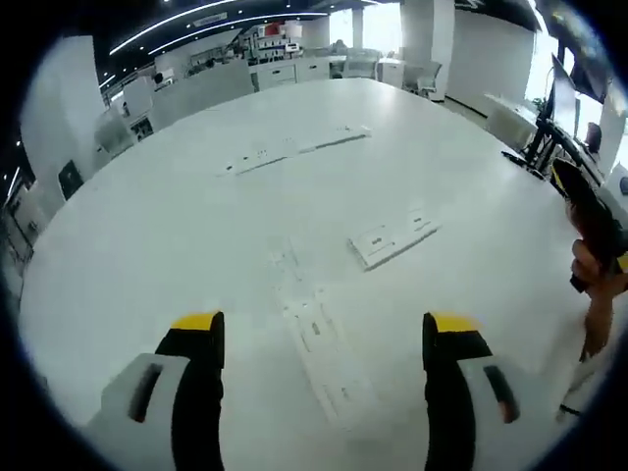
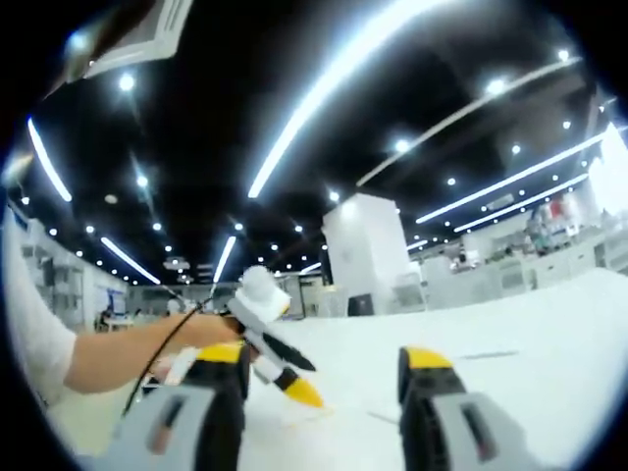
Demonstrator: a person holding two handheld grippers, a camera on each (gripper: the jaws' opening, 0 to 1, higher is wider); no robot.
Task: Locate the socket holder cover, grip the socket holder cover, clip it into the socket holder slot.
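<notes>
White flat socket holder cover (rectangular) on table.

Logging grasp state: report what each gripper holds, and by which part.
Nothing is held. The left gripper and right gripper both stand open and empty above the white table.

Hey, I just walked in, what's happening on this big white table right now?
A person holds a two-jaw tool in each hand over a white table. The left tool hovers open and empty above a long white socket strip lying between its jaws; a shorter white piece and another long strip lie farther off. The right tool is open, empty and tilted up toward the ceiling lights, with the person's hand holding the other tool in its view. Nothing is gripped yet.
</notes>
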